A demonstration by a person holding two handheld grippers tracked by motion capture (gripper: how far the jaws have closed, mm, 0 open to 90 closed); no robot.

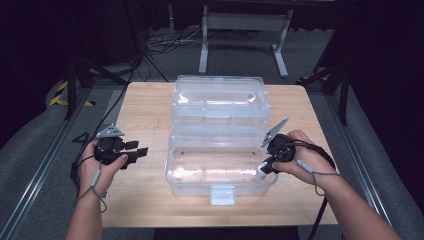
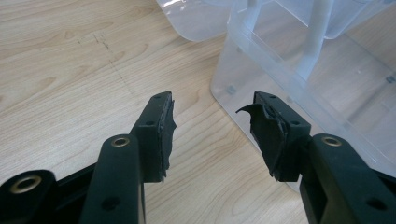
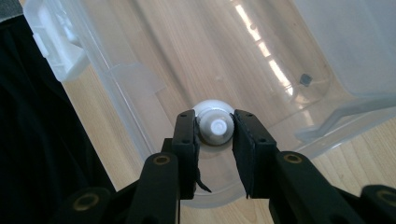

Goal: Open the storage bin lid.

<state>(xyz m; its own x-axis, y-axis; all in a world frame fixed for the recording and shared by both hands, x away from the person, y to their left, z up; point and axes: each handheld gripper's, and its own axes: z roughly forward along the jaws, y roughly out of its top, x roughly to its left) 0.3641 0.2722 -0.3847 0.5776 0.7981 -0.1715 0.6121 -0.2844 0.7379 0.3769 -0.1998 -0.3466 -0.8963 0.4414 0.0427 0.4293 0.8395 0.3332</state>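
The right tongs (image 3: 215,130) are closed on a small white bottle (image 3: 215,125), pinching it by the neck just under its cap, and they hang over the near right corner of the clear plastic box (image 1: 172,167), which sits open on the wooden tabletop (image 1: 145,107) with its lid (image 1: 218,102) thrown back on the far side. From the right gripper view the bottle is seen end-on, so its long axis runs straight along the tongs and down toward the floor of the box; the bottom of the bottle is hidden behind the cap and whether it already touches the floor cannot be told. The move ahead looks like a plain lowering and letting go, and what it turns on is that the bottle is already inside the rim, close to the near wall and the right-hand corner (the white latch (image 1: 222,194) sits further left along the same front edge). Toward the middle of the box the floor is bare, so there is ample room. The left tongs (image 2: 212,133) stand open with nothing between the pads, resting beside the box's left wall, apart from it, and well farther from the bottle than the right hand (image 1: 300,160)
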